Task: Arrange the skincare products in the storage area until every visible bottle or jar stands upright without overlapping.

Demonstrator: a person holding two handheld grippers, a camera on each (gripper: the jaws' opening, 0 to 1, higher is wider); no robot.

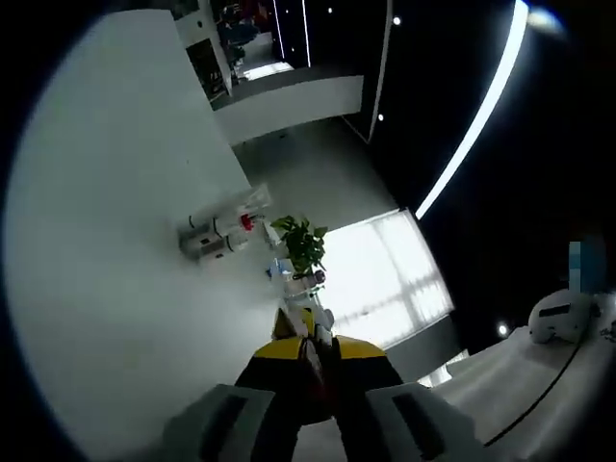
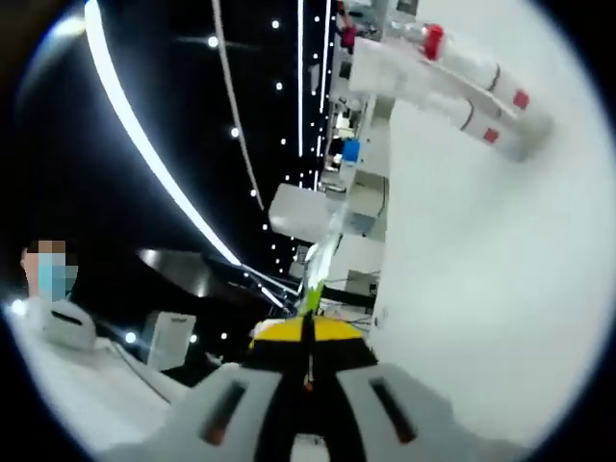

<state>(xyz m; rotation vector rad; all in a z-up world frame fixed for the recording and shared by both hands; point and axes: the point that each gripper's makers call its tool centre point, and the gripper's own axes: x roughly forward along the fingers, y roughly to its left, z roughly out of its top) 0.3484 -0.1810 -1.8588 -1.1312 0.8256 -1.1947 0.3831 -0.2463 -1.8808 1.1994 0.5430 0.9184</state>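
In the left gripper view, the left gripper (image 1: 316,348) is seen rising from the bottom edge with its two jaws brought together, no gap being visible between the yellow-and-black tips; nothing is held between them and nothing is touched. The jaw bodies are matt grey with dark slots.

The white table (image 1: 106,241) is taken as the landmark. Its top is smooth, plain and faintly glossy, and in this view it appears rolled to the left side. Near the table's far edge a small group of skincare bottles (image 1: 219,231) is seen: slim white tubes or cylinders, one with a red cap, lying on their sides rather than standing, close together and possibly touching. Just beyond the table edge from them a green leafy plant (image 1: 301,243) is seen, in front of a bright window (image 1: 385,279).

In the right gripper view, the right gripper (image 2: 308,358) is likewise closed, its yellow-tipped jaws pressed together on nothing. The table (image 2: 462,289) fills the right side. At its far end the bottles (image 2: 476,82) are seen as long pale tubes with small red marks and one red cap, lying side by side. A long curved ceiling light (image 2: 154,154) runs across the dark ceiling beyond the table.
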